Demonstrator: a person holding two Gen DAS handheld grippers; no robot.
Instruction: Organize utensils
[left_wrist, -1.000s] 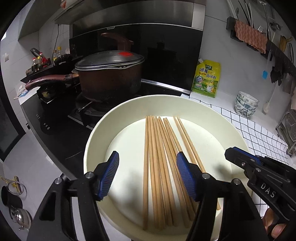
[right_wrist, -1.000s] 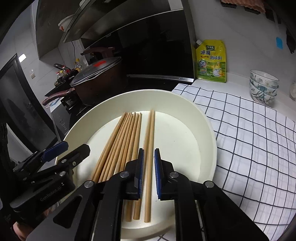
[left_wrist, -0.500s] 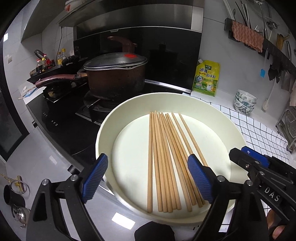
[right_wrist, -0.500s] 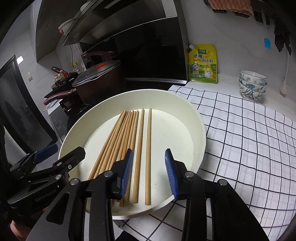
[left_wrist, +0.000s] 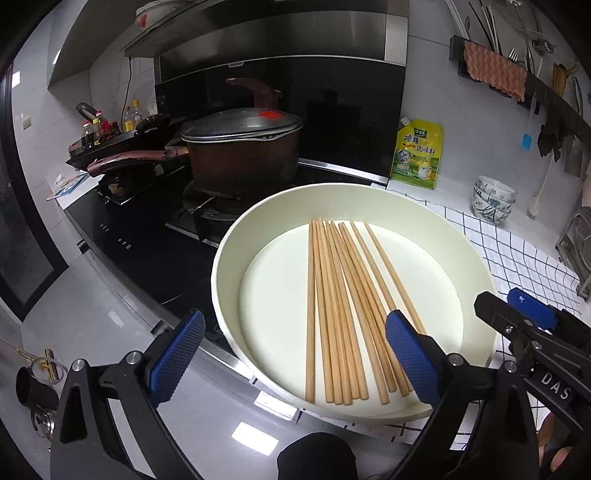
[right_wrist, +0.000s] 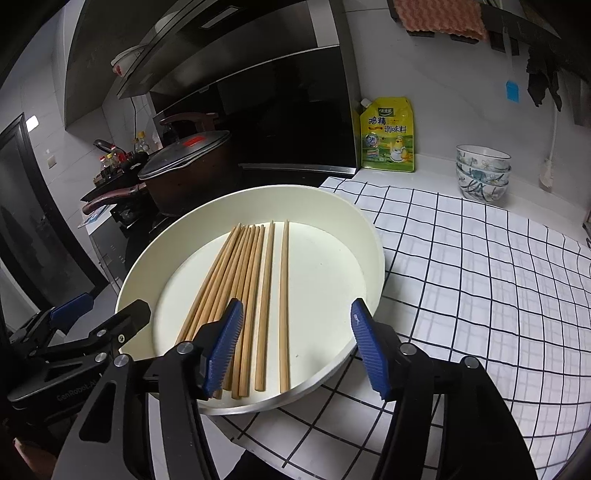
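Note:
Several wooden chopsticks (left_wrist: 343, 306) lie side by side in a wide cream dish (left_wrist: 229, 258) at the counter's front edge. They also show in the right wrist view (right_wrist: 255, 291), inside the same dish (right_wrist: 373, 243). My left gripper (left_wrist: 291, 354) is open and empty, above the dish's near left rim. My right gripper (right_wrist: 297, 345) is open and empty, above the dish's near rim, over the chopsticks' near ends. Each gripper shows at the edge of the other's view.
A lidded brown pot (left_wrist: 240, 151) stands on the black stove behind the dish. A yellow seasoning pouch (right_wrist: 388, 136) leans on the wall. Stacked bowls (right_wrist: 482, 171) stand at the back right on the checked cloth (right_wrist: 480, 266). Utensils hang on a wall rail (left_wrist: 517, 70).
The right gripper has opened, letting go of a chopstick into the dish. Both grippers have drawn back toward me and the left has opened wider.

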